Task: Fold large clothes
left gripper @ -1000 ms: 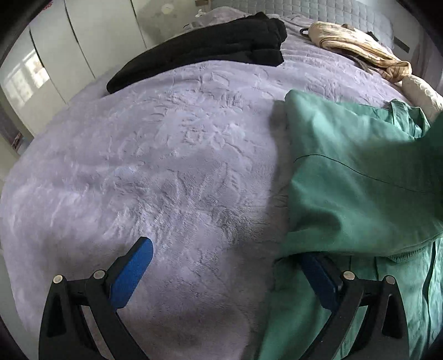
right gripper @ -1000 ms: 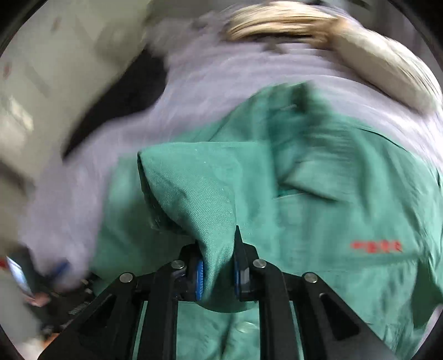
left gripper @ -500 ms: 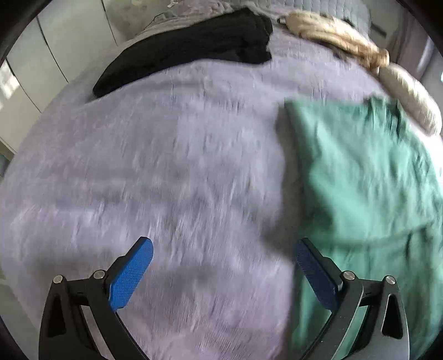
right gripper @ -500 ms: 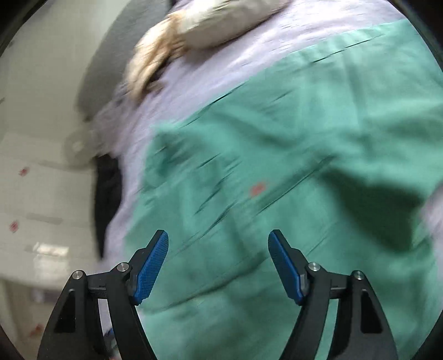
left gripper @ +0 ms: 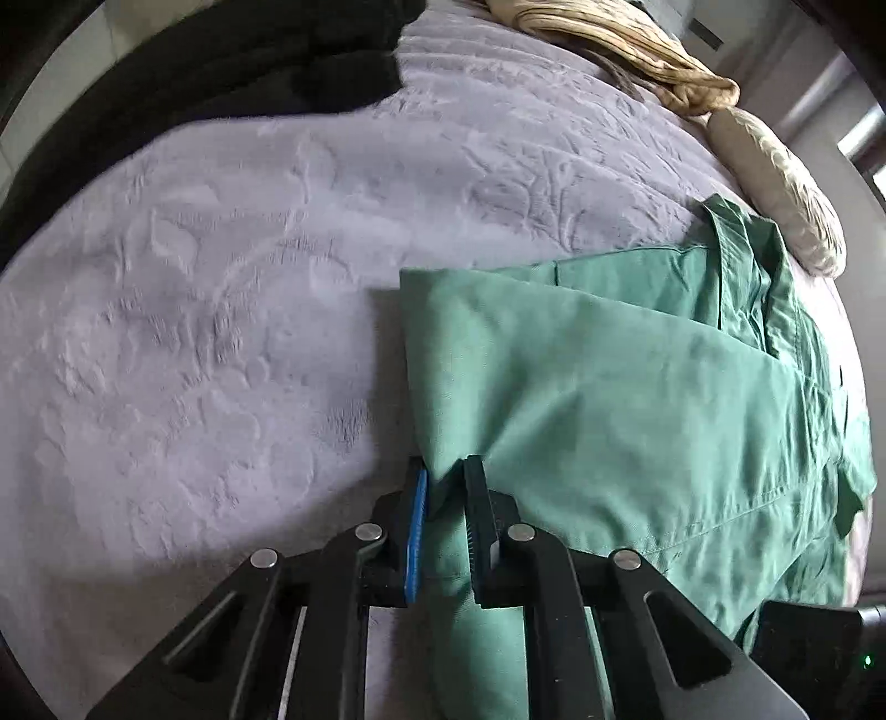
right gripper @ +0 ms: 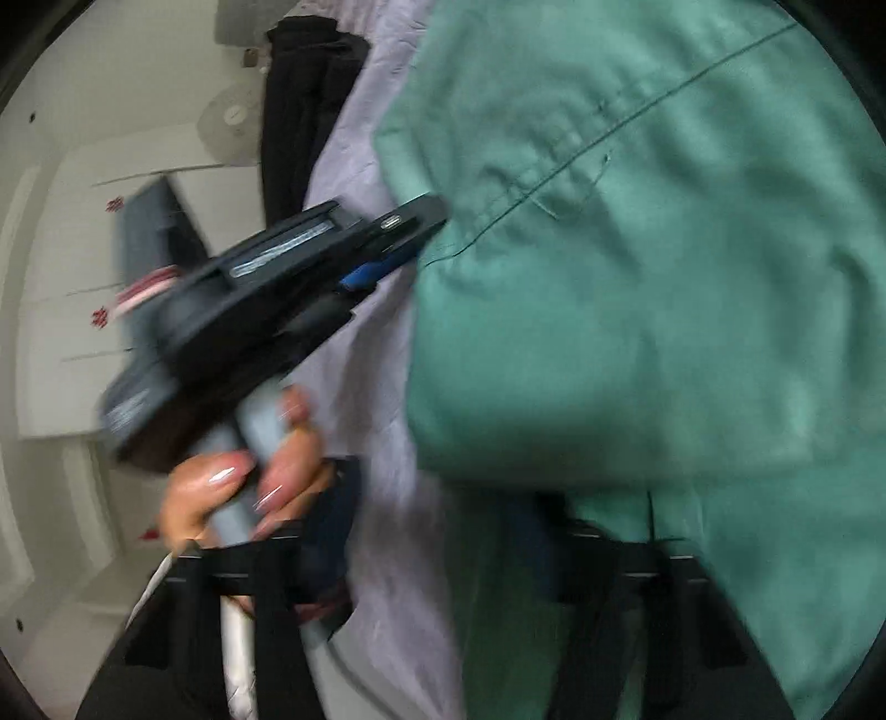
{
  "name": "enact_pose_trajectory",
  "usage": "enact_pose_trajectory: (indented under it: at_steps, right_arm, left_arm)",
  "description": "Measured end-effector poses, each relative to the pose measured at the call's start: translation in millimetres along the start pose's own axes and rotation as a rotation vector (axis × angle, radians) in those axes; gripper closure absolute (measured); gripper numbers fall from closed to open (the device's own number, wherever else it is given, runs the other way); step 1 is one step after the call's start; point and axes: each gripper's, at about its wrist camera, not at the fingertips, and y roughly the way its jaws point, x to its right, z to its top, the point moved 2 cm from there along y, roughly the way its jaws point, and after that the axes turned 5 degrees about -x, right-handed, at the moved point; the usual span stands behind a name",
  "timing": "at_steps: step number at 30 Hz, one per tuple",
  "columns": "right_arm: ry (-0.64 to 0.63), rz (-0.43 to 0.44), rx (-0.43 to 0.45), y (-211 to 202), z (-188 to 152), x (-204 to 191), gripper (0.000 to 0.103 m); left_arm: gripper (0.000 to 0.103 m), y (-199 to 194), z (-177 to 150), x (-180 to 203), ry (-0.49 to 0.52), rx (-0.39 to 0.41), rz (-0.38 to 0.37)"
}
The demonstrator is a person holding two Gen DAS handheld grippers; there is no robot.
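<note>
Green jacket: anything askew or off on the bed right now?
Nothing damaged or spilled. The green jacket lies part-folded on the lilac bedspread, its flap slanting. The left hand-held gripper has just closed on its near edge. A black garment and a beige bundle lie unfolded at the far side.

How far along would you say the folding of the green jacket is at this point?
Done: one sleeve lies folded across the green jacket. In hand: the left gripper has just closed on its near edge; the right gripper's view is blurred. Left: the remaining folds, then the black garment.
</note>
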Motion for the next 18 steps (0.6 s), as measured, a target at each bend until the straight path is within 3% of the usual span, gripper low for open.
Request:
enact_pose_trajectory:
  at_steps: [1, 4, 7, 9, 12, 15, 18]
  right_arm:
    - [0.007, 0.014, 0.005, 1, 1, 0, 0.100]
    - [-0.049, 0.029, 0.007, -1, -4, -16, 0.101]
    - [-0.035, -0.039, -0.062, 12, -12, -9, 0.101]
    - [-0.007, -0.035, -0.083, 14, -20, 2, 0.101]
    - [-0.027, -0.061, -0.146, 3, -33, -1, 0.101]
    - [-0.104, -0.106, -0.160, -37, -45, -11, 0.098]
    - [-0.168, -0.209, -0.023, -106, -37, -10, 0.098]
  left_arm:
    - [0.089, -3, 1, 2, 0.022, 0.013, 0.009]
    - [0.089, -4, 4, -1, 0.042, 0.029, 0.032]
    - [0.089, 4, 9, -9, 0.013, 0.032, 0.062]
    - [0.089, 6, 10, -13, -0.015, 0.045, 0.070]
    - [0.089, -4, 9, -17, -0.025, 0.075, 0.149]
    - [0.089, -25, 2, -15, -0.015, 0.105, 0.165]
    - [0.089, -46, -16, 3, 0.028, 0.132, 0.163]
